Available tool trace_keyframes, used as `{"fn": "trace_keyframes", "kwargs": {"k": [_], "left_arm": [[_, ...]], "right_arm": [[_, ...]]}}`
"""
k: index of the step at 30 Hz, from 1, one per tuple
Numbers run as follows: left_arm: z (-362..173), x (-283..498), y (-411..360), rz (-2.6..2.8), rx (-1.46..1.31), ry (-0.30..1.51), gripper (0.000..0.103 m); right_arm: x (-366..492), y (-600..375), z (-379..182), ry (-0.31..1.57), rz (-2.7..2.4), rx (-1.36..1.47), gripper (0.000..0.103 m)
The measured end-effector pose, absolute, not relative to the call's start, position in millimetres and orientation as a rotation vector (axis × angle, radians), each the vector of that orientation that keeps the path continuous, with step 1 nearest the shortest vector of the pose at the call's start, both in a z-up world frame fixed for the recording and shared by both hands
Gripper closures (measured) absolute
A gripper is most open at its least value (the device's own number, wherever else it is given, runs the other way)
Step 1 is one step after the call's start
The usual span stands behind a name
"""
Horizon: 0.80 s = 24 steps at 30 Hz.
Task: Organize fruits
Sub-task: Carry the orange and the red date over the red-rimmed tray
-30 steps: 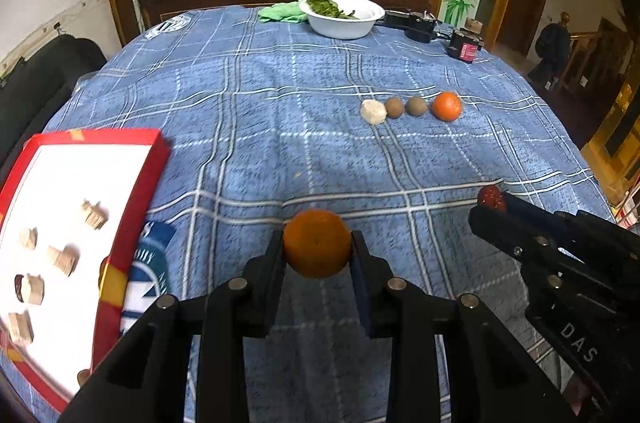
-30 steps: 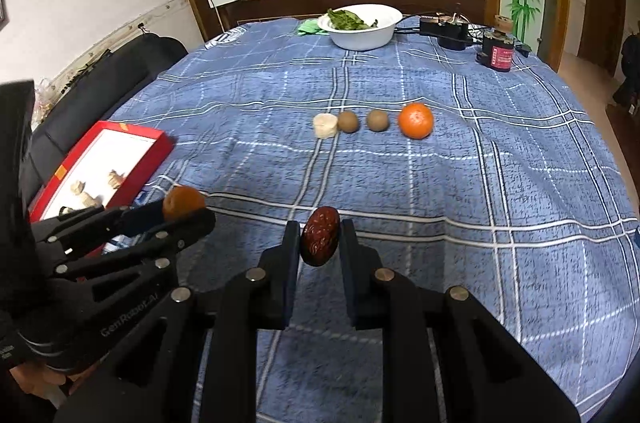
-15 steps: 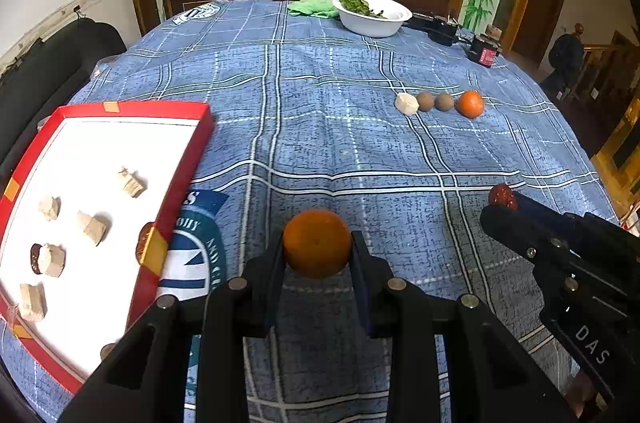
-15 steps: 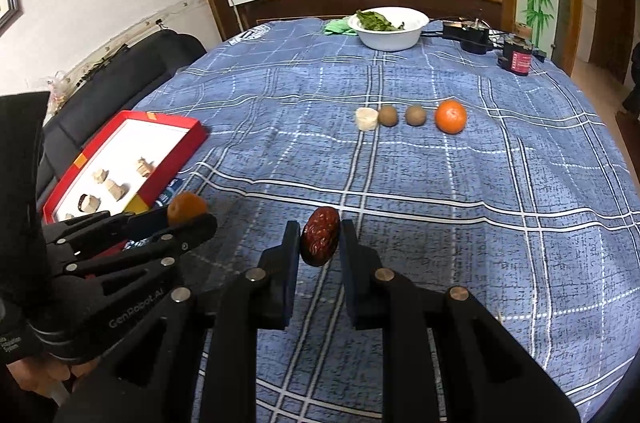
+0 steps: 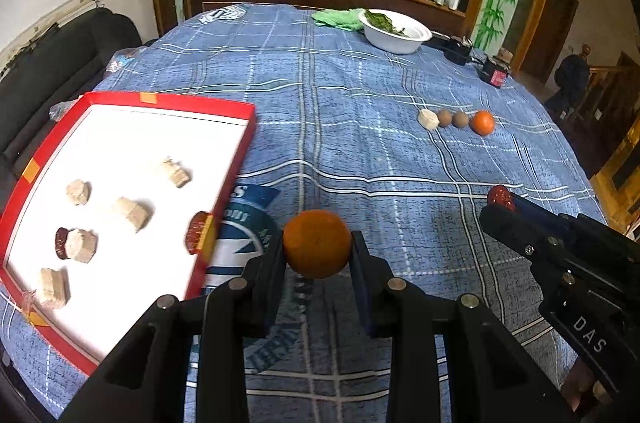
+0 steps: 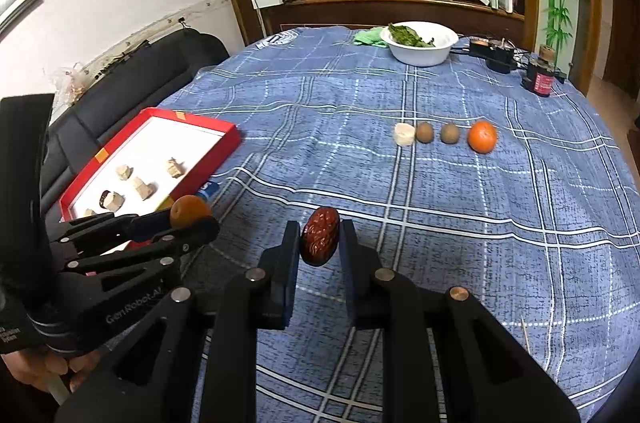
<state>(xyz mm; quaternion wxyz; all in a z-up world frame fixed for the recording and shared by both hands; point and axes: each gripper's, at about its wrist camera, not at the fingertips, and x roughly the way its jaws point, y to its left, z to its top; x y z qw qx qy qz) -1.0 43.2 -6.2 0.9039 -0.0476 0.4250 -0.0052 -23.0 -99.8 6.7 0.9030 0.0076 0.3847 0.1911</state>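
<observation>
My left gripper is shut on an orange and holds it above the blue checked cloth, just right of the red-rimmed white tray. My right gripper is shut on a dark red date above the cloth. The held orange also shows in the right wrist view, and the date in the left wrist view. A row lies farther out on the cloth: a pale chunk, two brown round fruits and a second orange.
The tray holds several pale chunks and a date; another date sits at its right rim. A white bowl of greens, a green cloth, a black device and a small jar stand at the far side.
Both grippers have drawn back and to the left while still holding their fruits. The tray now fills more of the left wrist view and the fruit row looks farther away.
</observation>
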Motion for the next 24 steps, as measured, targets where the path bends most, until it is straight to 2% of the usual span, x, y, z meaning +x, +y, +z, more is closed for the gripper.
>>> {"fn": "trace_keyframes", "kwargs": {"k": [24], "left_arm": [[0, -9, 127, 0.167, -0.194, 0.857, 0.073]], "right_arm": [[-20, -23, 13, 0.790, 0.569, -0.036, 0.081]]}}
